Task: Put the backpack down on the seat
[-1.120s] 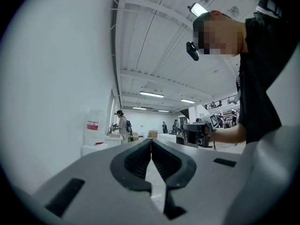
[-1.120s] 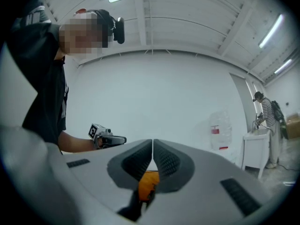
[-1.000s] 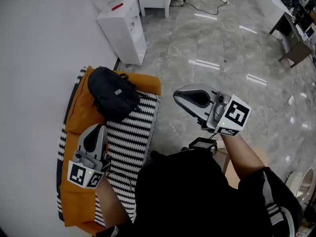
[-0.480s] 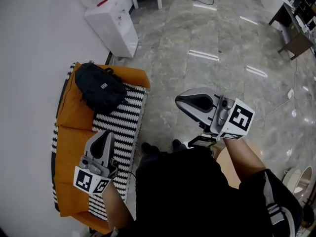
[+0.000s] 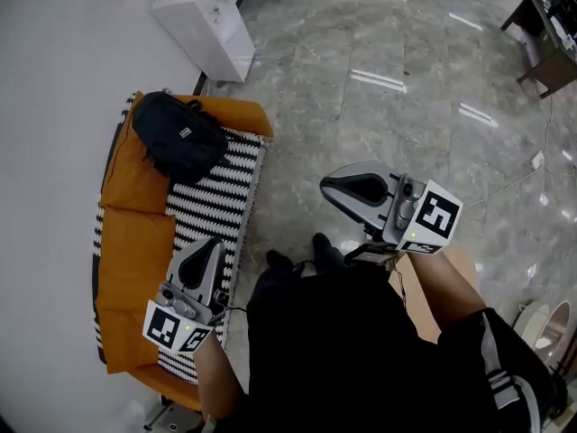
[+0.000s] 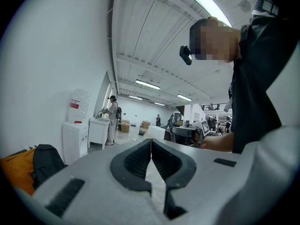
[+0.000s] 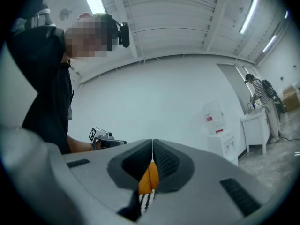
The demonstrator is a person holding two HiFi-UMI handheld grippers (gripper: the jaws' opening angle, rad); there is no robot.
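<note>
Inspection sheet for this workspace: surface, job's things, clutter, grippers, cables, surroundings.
Surface: orange sofa with a striped cover on the seat.
Job's things: black backpack lies on the sofa's far end, partly on the cover; nothing touches it.
Clutter: nothing seen.
Grippers: left gripper shut and empty, over the sofa's front edge; right gripper shut and empty, over the floor.
Cables: one thin cable on the floor at the right.
Surroundings: white wall behind the sofa, water dispenser beyond it, desk far right.
</note>
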